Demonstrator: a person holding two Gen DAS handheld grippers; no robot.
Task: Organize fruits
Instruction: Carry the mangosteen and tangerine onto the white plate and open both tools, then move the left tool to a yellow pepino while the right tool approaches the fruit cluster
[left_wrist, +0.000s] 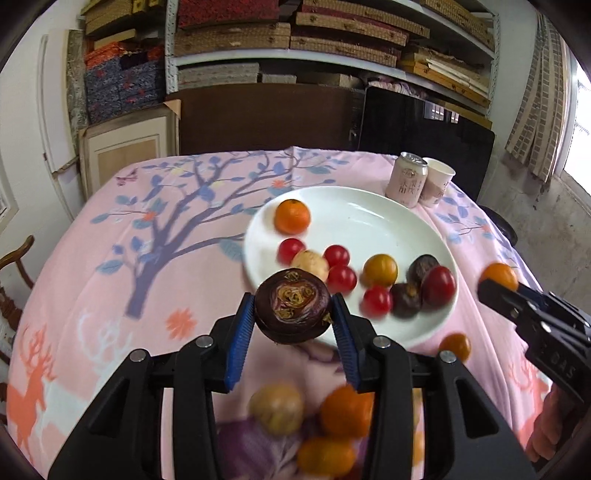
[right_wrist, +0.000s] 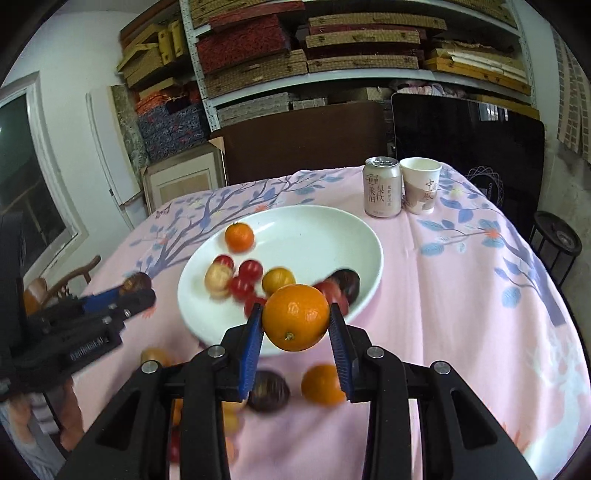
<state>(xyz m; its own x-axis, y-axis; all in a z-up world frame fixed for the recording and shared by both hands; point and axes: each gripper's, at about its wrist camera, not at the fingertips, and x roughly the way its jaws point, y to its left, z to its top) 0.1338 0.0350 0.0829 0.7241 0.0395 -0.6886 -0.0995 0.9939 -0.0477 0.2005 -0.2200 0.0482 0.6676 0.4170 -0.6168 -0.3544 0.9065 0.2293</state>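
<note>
Both grippers grip fruit above my pink tablecloth (right_wrist: 461, 295): left gripper (left_wrist: 293, 314) clamps a dark purple fruit (left_wrist: 292, 312), right gripper (right_wrist: 296, 319) clamps an orange (right_wrist: 296, 316), each hanging just before the white plate (right_wrist: 325, 229).

White plate (left_wrist: 369, 218), pink tree-patterned cloth (left_wrist: 110, 236)

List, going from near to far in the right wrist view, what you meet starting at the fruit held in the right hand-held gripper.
Orange held in the right hand-held gripper → white plate → drink can beside paper cup → dark board behind the table → shelves of stacked boxes.
</note>
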